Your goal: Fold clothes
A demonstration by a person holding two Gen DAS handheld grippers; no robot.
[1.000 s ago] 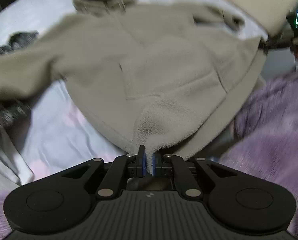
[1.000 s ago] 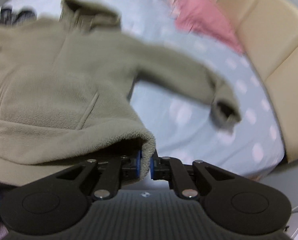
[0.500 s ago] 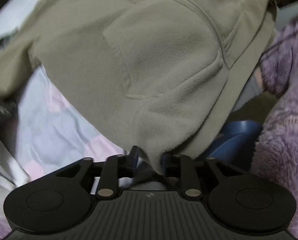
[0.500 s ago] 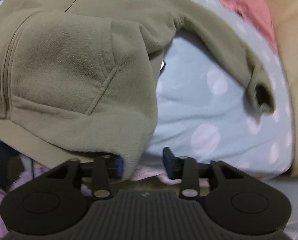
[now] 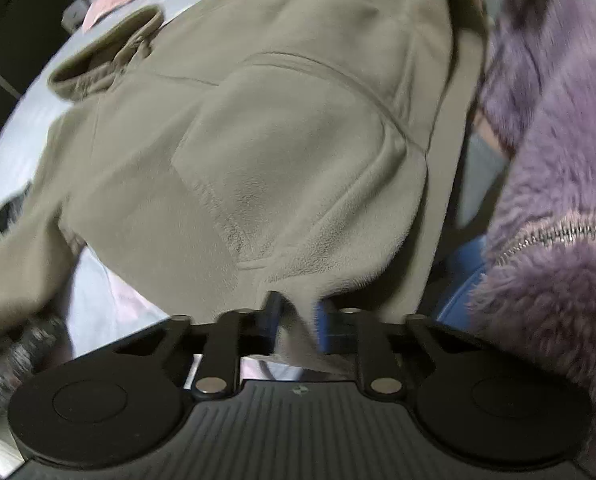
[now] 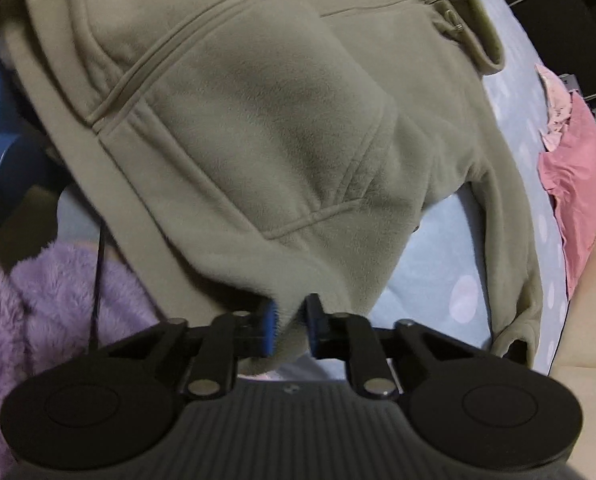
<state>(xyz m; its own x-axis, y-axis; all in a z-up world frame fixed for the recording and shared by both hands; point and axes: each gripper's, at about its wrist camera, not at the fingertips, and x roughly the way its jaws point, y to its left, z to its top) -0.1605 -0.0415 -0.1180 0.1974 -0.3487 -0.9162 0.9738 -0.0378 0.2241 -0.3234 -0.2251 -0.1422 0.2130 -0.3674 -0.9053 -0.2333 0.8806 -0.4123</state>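
**Both grippers at the hem of the fleece jacket**

Compared with half a second ago, my left gripper (image 5: 296, 326) has its fingers a bit wider, but a fold of the olive fleece jacket (image 5: 258, 152) is between them and looks blurred, so I cannot tell if it is really held or slipping. My right gripper (image 6: 290, 330) was spread wide with the hem touching only one finger; now the two blue pads (image 6: 271, 330) have come closer and the bottom corner of the jacket (image 6: 258, 140) sits between them. There is a small space on each side of the cloth, so I cannot tell if the grip is firm. The collar has come into the left view at the upper left, where it did not show before.

The jacket lies spread on the pale blue bed sheet (image 6: 437, 264) with light dots, its hem toward me and the collar at the far side.

I count one olive jacket, two grippers, and one sleeve cuff (image 6: 513, 344) visible at the right. There is one pink garment (image 6: 573, 184) on the far side of the sheet and one purple fluffy garment (image 5: 557, 160) just beside the jacket's hem.
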